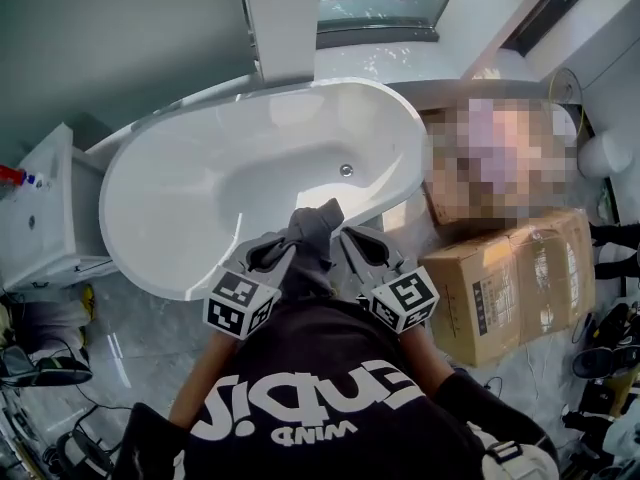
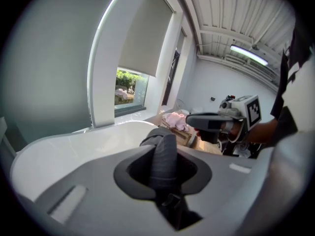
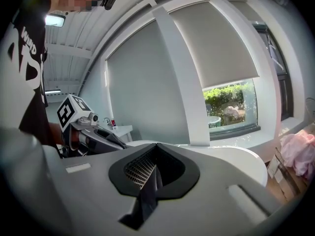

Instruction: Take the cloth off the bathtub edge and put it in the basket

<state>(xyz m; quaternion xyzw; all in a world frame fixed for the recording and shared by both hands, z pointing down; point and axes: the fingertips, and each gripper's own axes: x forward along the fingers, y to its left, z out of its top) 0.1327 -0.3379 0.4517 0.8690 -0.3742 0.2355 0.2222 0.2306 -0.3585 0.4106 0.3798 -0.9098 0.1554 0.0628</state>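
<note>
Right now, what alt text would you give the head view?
Seen from above, a person holds a dark grey cloth with the left gripper and the right gripper over the near edge of a white bathtub. At the right sit cardboard boxes.

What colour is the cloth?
Dark grey. The cloth shows best in the left gripper view.
</note>
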